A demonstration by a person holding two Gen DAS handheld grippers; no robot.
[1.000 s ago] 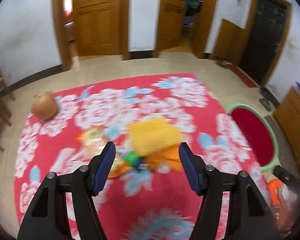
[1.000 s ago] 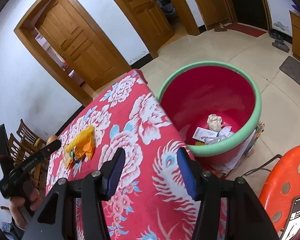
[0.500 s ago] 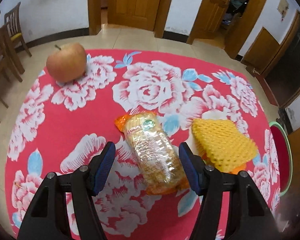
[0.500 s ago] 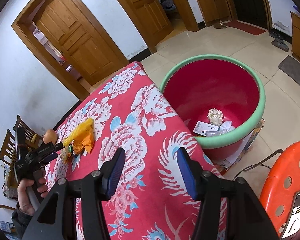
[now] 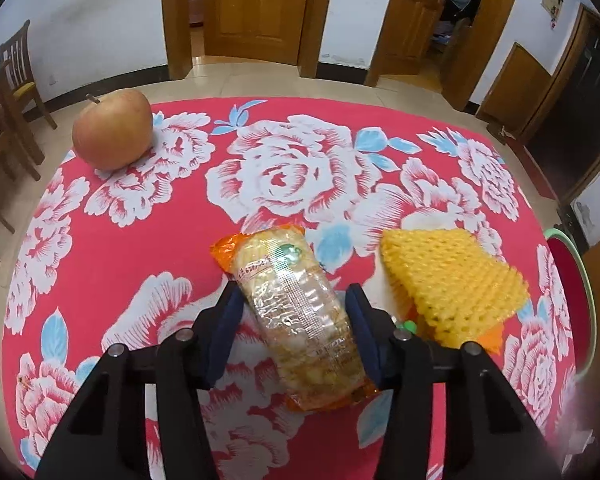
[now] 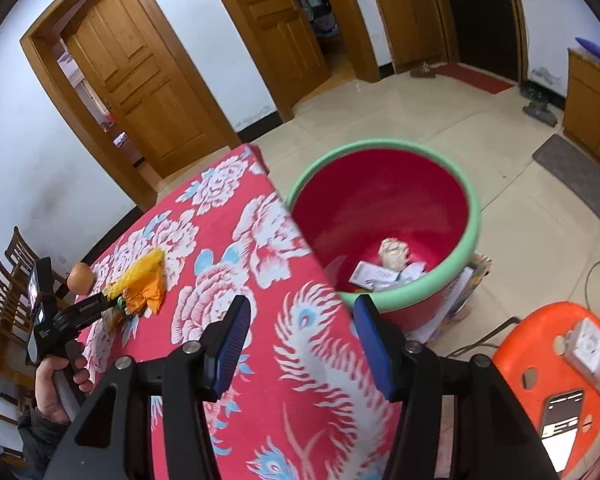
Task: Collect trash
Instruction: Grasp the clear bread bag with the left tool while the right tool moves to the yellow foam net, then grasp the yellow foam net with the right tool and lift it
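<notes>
A clear and orange snack wrapper [image 5: 296, 312] lies on the red flowered tablecloth [image 5: 172, 240]. My left gripper [image 5: 294, 308] is open with one finger on each side of the wrapper, not closed on it. A yellow foam fruit net [image 5: 448, 280] lies just to the right on orange plastic, with a small green piece beside it. In the right wrist view my right gripper [image 6: 300, 332] is open and empty above the table's near corner. The red trash tub with a green rim [image 6: 384, 224] stands on the floor beside the table and holds paper scraps [image 6: 388, 264].
An apple [image 5: 114, 134] sits at the table's far left. Wooden chairs [image 5: 8, 92] stand left of the table. An orange plastic stool [image 6: 556, 364] with a phone on it stands right of the tub. Wooden doors line the far wall.
My left gripper has moved forward and down over the table, so its fingers now straddle the snack wrapper. My right gripper has barely moved.
</notes>
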